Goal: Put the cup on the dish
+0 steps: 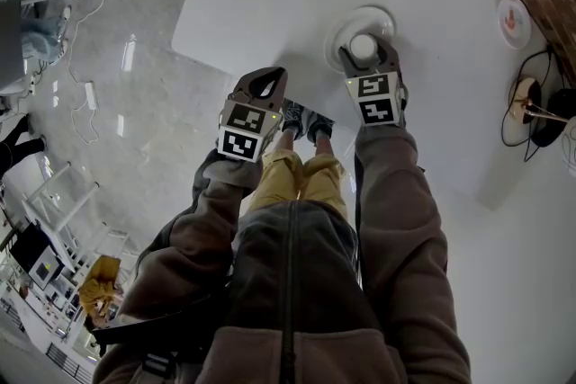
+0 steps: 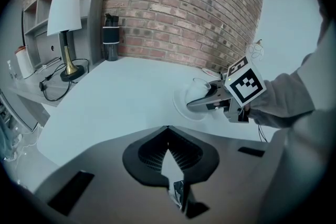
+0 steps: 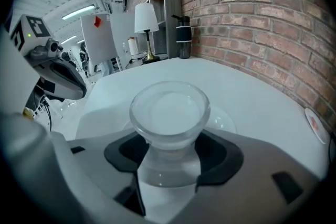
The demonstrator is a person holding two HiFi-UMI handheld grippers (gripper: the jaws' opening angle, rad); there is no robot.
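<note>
— On the table (image 1: 270, 4), where is the cup (image 3: 169, 110) found?
— Over the dish (image 1: 382, 16), upright; whether the dish is touched cannot be told. The cup is clasped low on its sides by the right gripper (image 3: 169, 165), jaws spread wide around it.
— And the left gripper (image 2: 168, 132)?
— Its jaws are closed together, nothing held; it is seen at the table's near edge.
— Is writing seen?
— A red mark is borne by a plate (image 1: 513, 18), too small to be read. Square markers (image 1: 373, 97) are carried on the grippers.
</note>
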